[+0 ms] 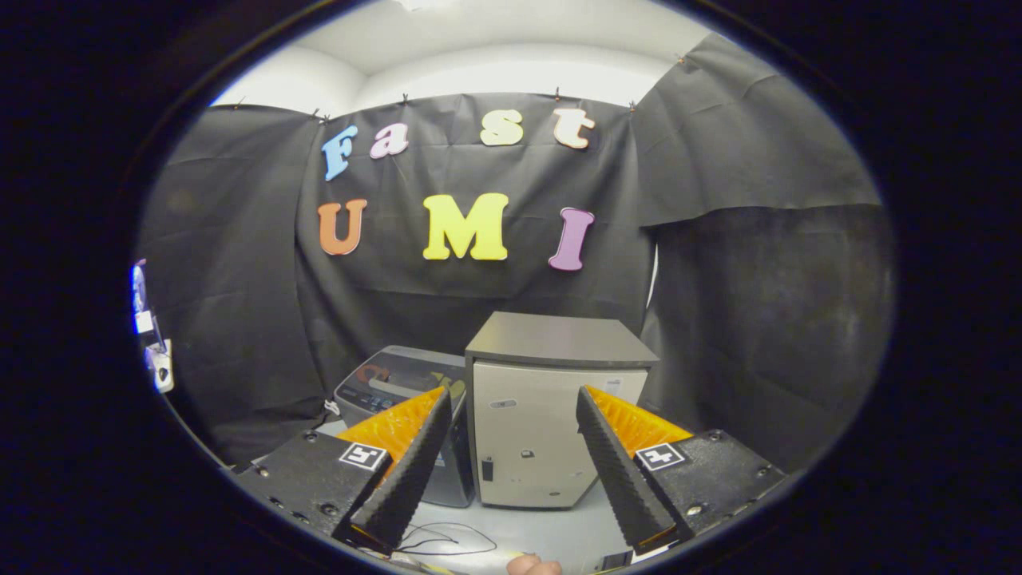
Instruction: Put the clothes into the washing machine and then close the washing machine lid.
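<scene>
Ahead, tongs (511,407) spread wide, empty; washing machine (403,399) half hidden behind cabinet (551,415)

No legible text on cabinet (551,431).

washing machine (399,382): I see a grey body, a darker lid with some orange and yellow print
cabinet (551,415): dark grey top, pale beige-grey front with small dark marks
table (551,531): white, a thin black cable (447,541) looped on it
booth wall: black cloth, creased
ceiling (495,48): white
gripper (511,407): I see ribbed fingers, black-and-white square markers on its black plates
</scene>
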The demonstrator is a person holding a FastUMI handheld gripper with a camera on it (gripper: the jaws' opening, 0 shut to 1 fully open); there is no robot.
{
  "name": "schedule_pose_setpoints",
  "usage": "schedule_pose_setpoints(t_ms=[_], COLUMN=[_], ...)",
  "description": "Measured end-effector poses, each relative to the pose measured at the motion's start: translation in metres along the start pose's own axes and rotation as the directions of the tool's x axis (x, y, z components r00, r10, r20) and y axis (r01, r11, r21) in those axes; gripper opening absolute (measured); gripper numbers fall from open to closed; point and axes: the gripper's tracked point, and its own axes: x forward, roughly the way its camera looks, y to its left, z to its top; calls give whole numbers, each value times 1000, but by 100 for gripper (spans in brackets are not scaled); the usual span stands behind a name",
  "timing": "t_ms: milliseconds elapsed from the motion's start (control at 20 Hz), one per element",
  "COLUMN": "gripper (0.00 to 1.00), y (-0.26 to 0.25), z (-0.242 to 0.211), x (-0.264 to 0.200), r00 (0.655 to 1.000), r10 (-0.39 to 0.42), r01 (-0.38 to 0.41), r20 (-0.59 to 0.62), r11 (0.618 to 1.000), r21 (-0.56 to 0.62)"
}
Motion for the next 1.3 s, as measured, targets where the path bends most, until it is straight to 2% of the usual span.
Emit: schedule_pose_setpoints(t_ms=[1300], gripper=[98], y=[-9], z=[-2], x=[7], r00=[999], r10=[-38], r01=[38], r20=[4], r11=[999], r21=[6])
